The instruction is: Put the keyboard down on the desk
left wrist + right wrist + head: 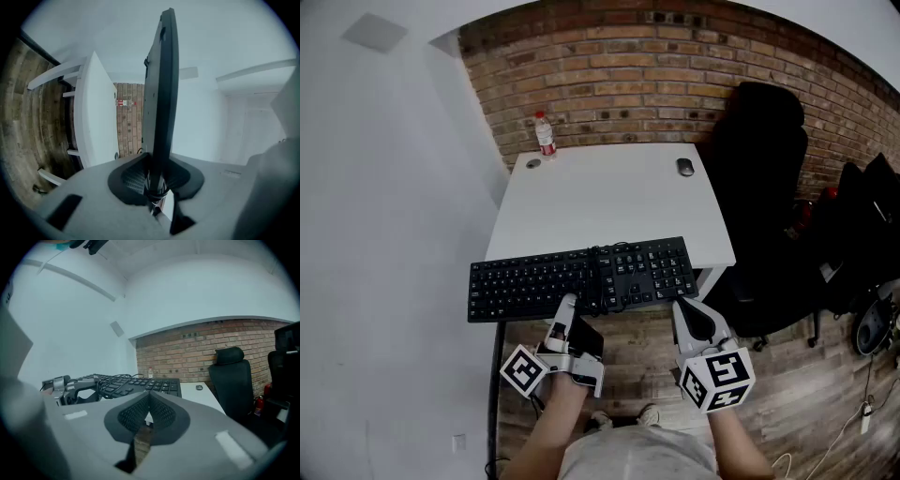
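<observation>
At the near edge of the white rectangular desk [609, 202], the black full-size keyboard [534, 283] sits roughly level, its left end overhanging the desk's side. I can't tell whether it's touching the top yet. Your left gripper [569, 306] is pinching the keyboard's front edge, with the cable bunched in the grip. Your right gripper [682, 307] has its jaws pressed together on nothing, just beside the right front corner.

It's a one-sided hold, so expect the keyboard to sag or twist. Shift it right and further back so the full length is over the desk, lower it flat, and release only once it's resting. The small dark mouse [685, 167] and clear plastic bottle [545, 134] are well apart at the back.
</observation>
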Demonstrator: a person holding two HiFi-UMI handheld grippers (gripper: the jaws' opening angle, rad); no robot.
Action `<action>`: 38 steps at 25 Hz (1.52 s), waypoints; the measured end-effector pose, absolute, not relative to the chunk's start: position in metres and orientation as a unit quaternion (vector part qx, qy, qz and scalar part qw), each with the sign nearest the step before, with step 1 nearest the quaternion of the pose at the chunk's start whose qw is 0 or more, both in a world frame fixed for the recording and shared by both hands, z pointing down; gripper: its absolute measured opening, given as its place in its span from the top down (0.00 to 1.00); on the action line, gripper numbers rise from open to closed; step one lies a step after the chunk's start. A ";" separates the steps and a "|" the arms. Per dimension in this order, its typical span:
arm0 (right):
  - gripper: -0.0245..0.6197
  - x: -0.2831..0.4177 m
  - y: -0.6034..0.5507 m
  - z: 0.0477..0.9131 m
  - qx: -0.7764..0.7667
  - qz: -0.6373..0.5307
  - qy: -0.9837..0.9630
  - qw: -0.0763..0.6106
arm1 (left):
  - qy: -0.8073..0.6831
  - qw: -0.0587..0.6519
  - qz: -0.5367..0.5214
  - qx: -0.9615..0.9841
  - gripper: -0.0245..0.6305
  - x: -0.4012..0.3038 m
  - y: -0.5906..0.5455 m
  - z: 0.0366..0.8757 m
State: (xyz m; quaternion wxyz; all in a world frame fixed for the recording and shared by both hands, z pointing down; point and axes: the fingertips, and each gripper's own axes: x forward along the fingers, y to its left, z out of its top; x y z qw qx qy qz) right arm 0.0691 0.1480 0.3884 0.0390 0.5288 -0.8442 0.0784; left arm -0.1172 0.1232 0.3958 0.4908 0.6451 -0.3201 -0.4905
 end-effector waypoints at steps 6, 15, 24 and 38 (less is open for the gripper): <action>0.95 0.080 0.147 0.394 0.527 0.083 -0.845 0.032 | -0.322 0.494 -0.493 0.640 0.86 -0.106 0.122 0.400; 0.95 0.115 0.135 0.393 0.511 0.080 -0.855 0.038 | -0.333 0.488 -0.503 0.631 0.86 -0.074 0.106 0.399; 0.95 0.141 0.114 0.398 0.507 0.086 -0.857 0.039 | -0.336 0.484 -0.499 0.636 0.85 -0.047 0.081 0.400; 0.95 0.132 0.051 0.412 0.499 0.091 -0.860 0.046 | -0.337 0.494 -0.495 0.631 0.85 -0.047 0.019 0.417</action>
